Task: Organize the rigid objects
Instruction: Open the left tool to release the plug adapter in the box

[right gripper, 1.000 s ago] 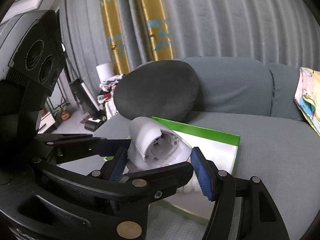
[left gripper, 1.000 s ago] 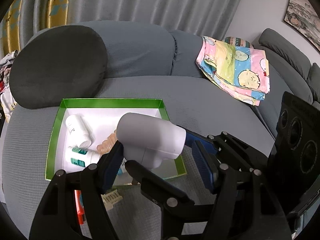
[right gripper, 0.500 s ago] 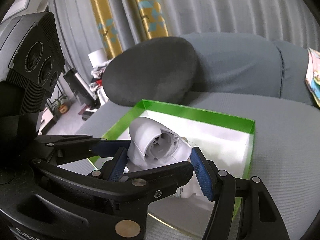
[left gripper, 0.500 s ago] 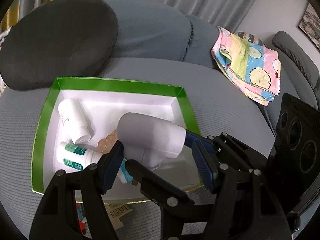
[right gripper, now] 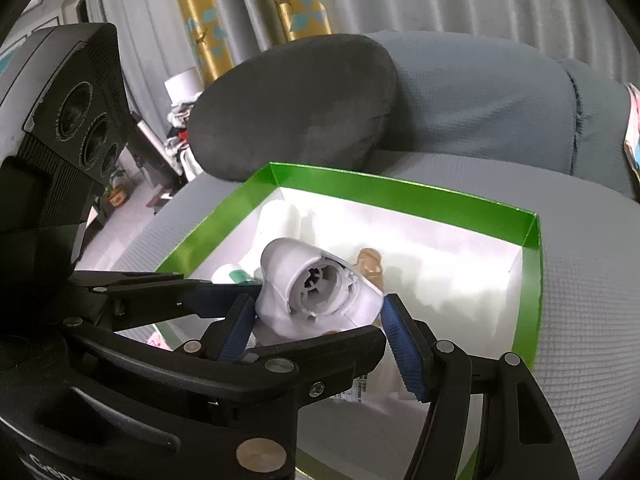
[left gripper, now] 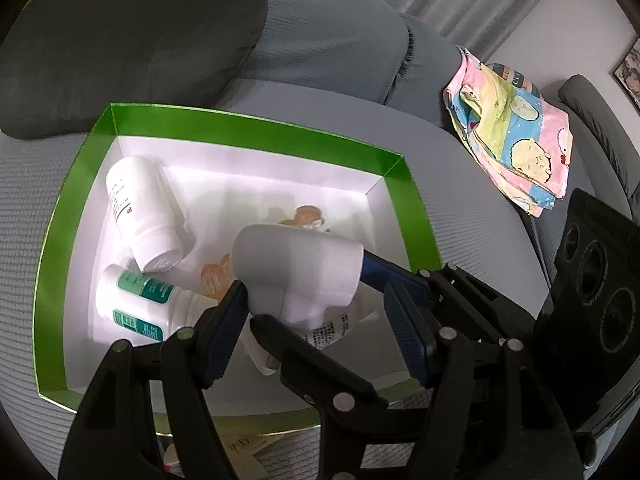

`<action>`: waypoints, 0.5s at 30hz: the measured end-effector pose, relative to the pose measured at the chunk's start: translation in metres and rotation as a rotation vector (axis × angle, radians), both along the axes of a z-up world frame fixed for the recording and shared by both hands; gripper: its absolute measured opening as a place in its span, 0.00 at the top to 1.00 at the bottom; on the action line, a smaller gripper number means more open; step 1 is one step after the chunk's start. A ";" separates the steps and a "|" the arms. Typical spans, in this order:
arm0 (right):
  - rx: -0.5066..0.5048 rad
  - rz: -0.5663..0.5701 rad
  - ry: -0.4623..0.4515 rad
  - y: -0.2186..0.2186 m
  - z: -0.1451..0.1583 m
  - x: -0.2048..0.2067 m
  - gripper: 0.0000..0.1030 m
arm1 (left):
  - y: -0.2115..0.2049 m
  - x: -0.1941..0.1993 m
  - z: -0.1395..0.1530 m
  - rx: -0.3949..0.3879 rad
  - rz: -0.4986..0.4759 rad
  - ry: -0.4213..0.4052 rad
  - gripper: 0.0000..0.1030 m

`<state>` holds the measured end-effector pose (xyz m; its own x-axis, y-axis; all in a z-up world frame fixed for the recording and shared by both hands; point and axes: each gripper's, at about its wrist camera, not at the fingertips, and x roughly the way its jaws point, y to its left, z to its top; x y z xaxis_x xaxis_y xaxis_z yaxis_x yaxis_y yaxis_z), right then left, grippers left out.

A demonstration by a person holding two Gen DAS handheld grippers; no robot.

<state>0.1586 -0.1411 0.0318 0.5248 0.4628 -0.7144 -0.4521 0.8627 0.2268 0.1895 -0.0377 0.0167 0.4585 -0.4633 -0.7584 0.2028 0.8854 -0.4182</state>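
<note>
I had the dark grey cushion [left gripper: 132, 40] at far left, leaning on the grey sofa [left gripper: 472, 208]. Next came the green-rimmed box [left gripper: 56, 240], with a plain white bottle [left gripper: 140, 216] lying above a teal-labelled white bottle [left gripper: 136, 304] inside it. The left gripper [left gripper: 316, 312] and right gripper [right gripper: 320, 328] both pinched the pale grey hair-dryer body [left gripper: 298, 268], holding it over the box's white floor; blue pads [left gripper: 224, 332] pressed its sides in each wrist view. In the right wrist view its open round end [right gripper: 320, 284] faced the camera. Farther right, a folded cartoon-print cloth [left gripper: 512, 140] lay on the sofa, well apart from the box.
</note>
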 end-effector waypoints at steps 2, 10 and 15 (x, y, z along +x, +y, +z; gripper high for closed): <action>0.003 -0.001 -0.002 -0.001 0.000 0.000 0.34 | 0.001 0.001 -0.001 -0.010 0.003 0.006 0.34; -0.015 -0.011 0.021 0.001 -0.002 -0.002 0.34 | 0.007 0.003 -0.008 -0.009 0.040 0.042 0.25; -0.049 -0.022 0.002 -0.004 0.004 -0.014 0.34 | 0.007 -0.008 -0.005 0.056 0.082 0.013 0.12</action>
